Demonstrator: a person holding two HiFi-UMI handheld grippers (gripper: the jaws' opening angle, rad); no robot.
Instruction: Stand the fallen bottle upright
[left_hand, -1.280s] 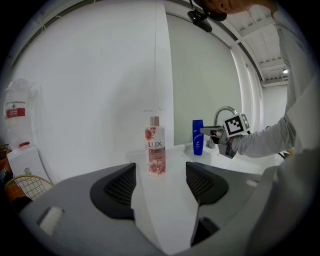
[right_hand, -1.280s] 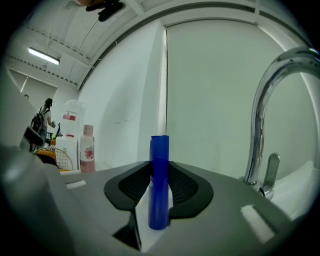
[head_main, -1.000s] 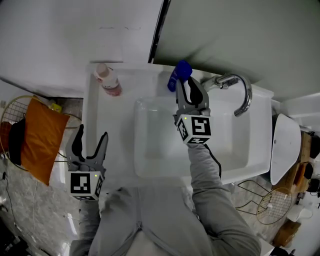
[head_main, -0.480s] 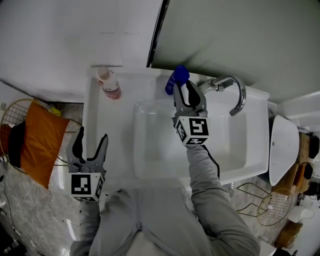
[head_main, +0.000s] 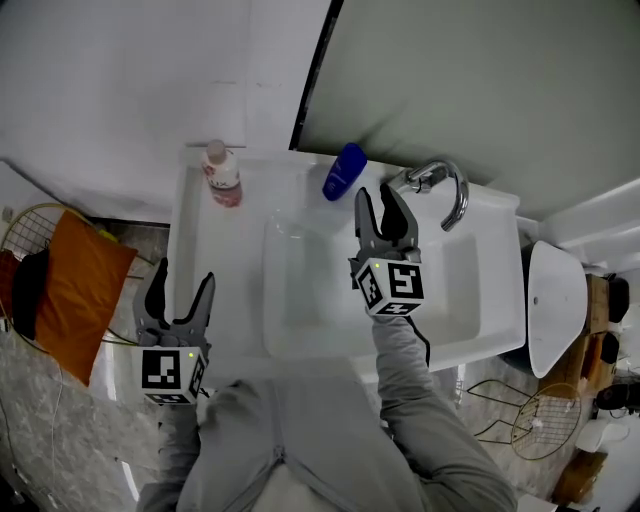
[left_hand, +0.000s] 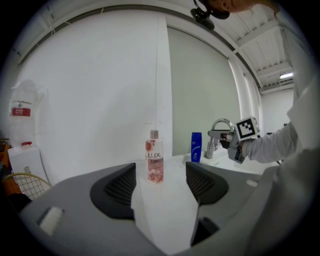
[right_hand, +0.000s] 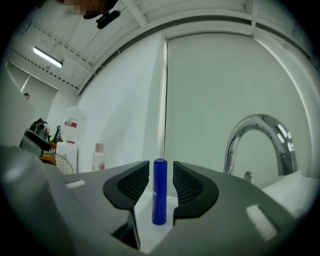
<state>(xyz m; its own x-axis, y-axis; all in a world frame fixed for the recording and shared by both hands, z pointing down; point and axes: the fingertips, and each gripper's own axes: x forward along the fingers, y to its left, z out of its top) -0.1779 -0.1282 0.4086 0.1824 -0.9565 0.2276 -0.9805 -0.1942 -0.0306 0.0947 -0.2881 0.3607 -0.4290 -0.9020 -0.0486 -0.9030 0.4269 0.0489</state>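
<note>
The blue bottle (head_main: 345, 172) stands upright on the sink's back ledge, left of the faucet. My right gripper (head_main: 382, 200) hovers just in front of it over the basin. Its jaws have just been opening and stand open, and the pads do not touch the bottle. In the right gripper view the blue bottle (right_hand: 159, 192) shows upright in the gap of my right gripper (right_hand: 161, 182), a little beyond the tips. My left gripper (head_main: 178, 290) is open and empty at the sink's left edge. From my left gripper (left_hand: 160, 180) the blue bottle (left_hand: 196, 147) is seen far off.
A pink-labelled bottle (head_main: 221, 173) stands upright at the ledge's back left corner. The chrome faucet (head_main: 440, 185) arches over the white basin (head_main: 300, 300). An orange cloth (head_main: 80, 290) lies in a wire basket on the floor at left. A white fixture (head_main: 555, 300) stands at right.
My right gripper has let go of the blue bottle and drawn back from it, its jaws now apart. The bottle stays upright on the ledge. My left gripper has kept still.
</note>
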